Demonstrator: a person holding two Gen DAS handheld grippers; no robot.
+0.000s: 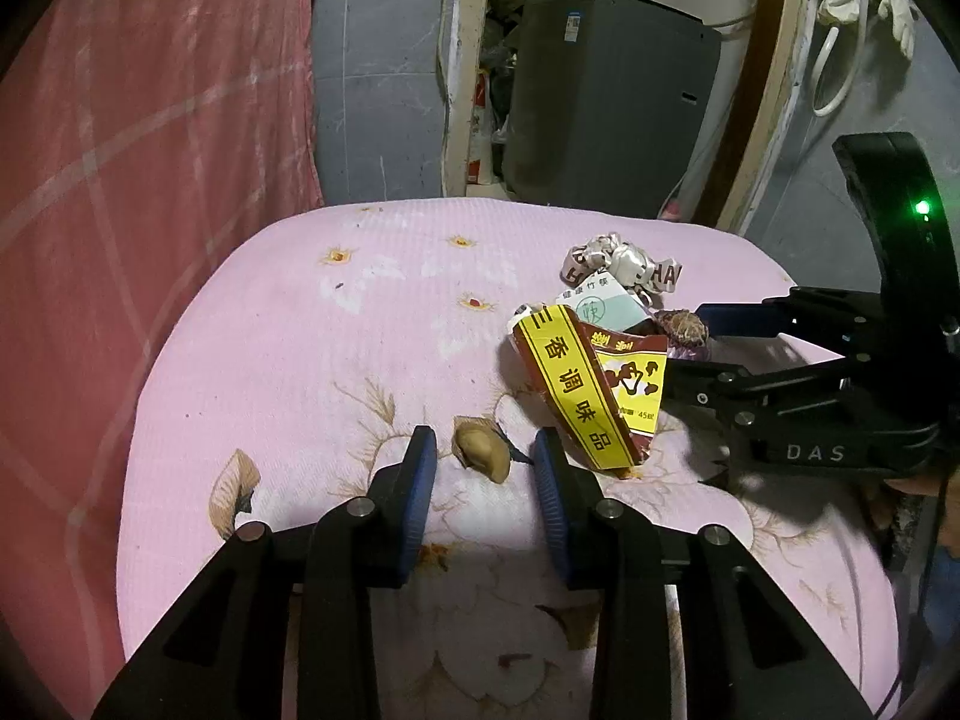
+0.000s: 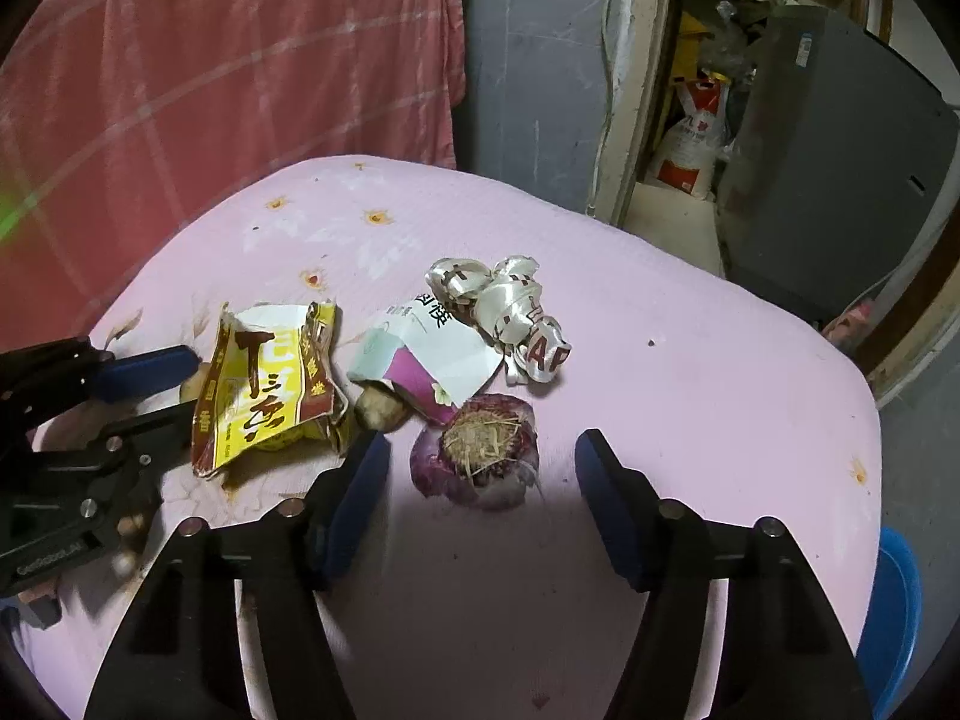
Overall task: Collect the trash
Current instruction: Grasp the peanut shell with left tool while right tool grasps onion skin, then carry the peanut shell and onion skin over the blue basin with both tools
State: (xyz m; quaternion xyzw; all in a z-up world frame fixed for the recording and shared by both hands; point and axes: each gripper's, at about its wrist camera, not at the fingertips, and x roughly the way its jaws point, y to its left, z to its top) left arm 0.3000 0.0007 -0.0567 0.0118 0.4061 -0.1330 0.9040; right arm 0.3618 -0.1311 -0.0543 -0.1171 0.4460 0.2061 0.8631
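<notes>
We work over a pink flowered cloth-covered surface (image 1: pixel 288 324) strewn with trash. Farthest left, our left tool (image 1: pixel 483 450) hangs low with its blue-padded fingers spread moderately wide and holding nothing; a small tan nut-like scrap (image 1: pixel 483 451) lies on the cloth between the fingertips, its long axis running from far-left to near-right, slanted across the gap. In our judgement that tool is the nearer one to this scrap and needs only to drop and close.

Just right of it lies a torn yellow and dark-red seasoning packet (image 1: pixel 591 384), tented up and partly open. Beyond the packet sit a white and purple folded paper wrapper (image 2: pixel 429 354) and, farther still, a crumpled white satin ribbon with dark lettering (image 2: pixel 504 306). A second small tan lump (image 2: pixel 378 408) rests against the wrapper's near edge.

Farther right, a purple onion-like bulb with a dry root tuft (image 2: pixel 480 450) lies straight ahead of our right tool (image 2: pixel 480 468), roughly centred in its gap. That tool stands wide and empty, not yet touching the bulb. The bulb looks round, so no axis matters there.
</notes>
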